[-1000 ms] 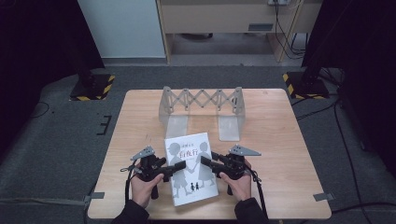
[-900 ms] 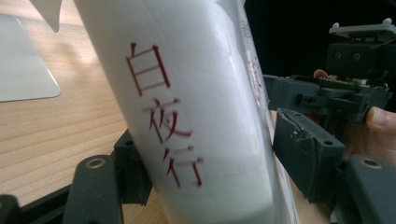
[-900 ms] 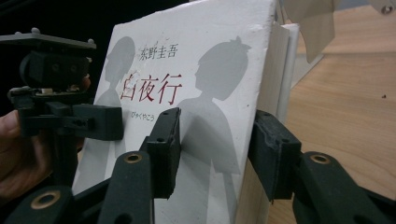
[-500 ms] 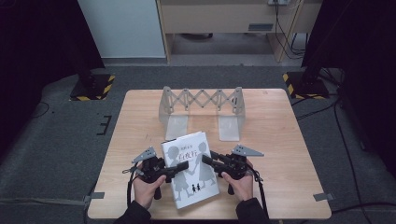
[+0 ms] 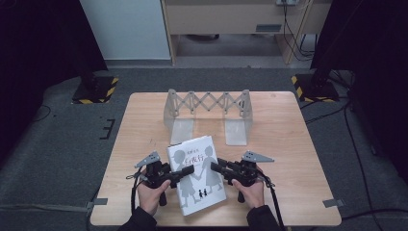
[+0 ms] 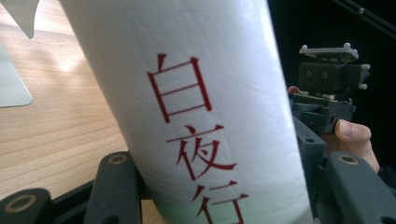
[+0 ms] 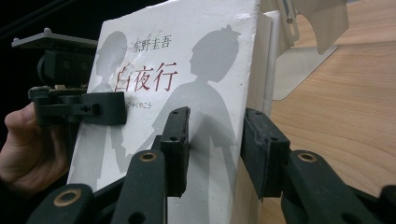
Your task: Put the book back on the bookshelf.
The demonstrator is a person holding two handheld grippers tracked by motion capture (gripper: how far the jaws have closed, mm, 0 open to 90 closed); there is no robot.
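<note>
Book: a thick white book [image 5: 196, 175] with grey silhouette figures and red characters on its cover, at the 6 o'clock edge of the tabletop [image 5: 288, 159], top end toward 12 o'clock and slightly turned.
Book spine: in the left gripper view the spine [image 6: 196, 116] with red characters fills the space between the jaws.
Left hand-held gripper: the left hand-held gripper [image 5: 185, 171] reaches in from 9 o'clock; its jaws have just been closing with the spine side of the book between them, and they look pressed onto it.
Right hand-held gripper: the right hand-held gripper [image 7: 215, 149] comes in from 3 o'clock; its jaws have just been closing, one pad [image 7: 180, 140] flat on the cover, the other at the back, gripping the page-edge side.
Hands: a hand [image 5: 150, 195] holds the left tool, another hand [image 5: 251, 191] the right, both from 6 o'clock.
Rack: a grey expandable book rack [image 5: 207, 113] with a scissor lattice stands at 12 o'clock from the book, just beyond its top edge.
Floor: grey floor [image 5: 57, 159] surrounds the tabletop.
</note>
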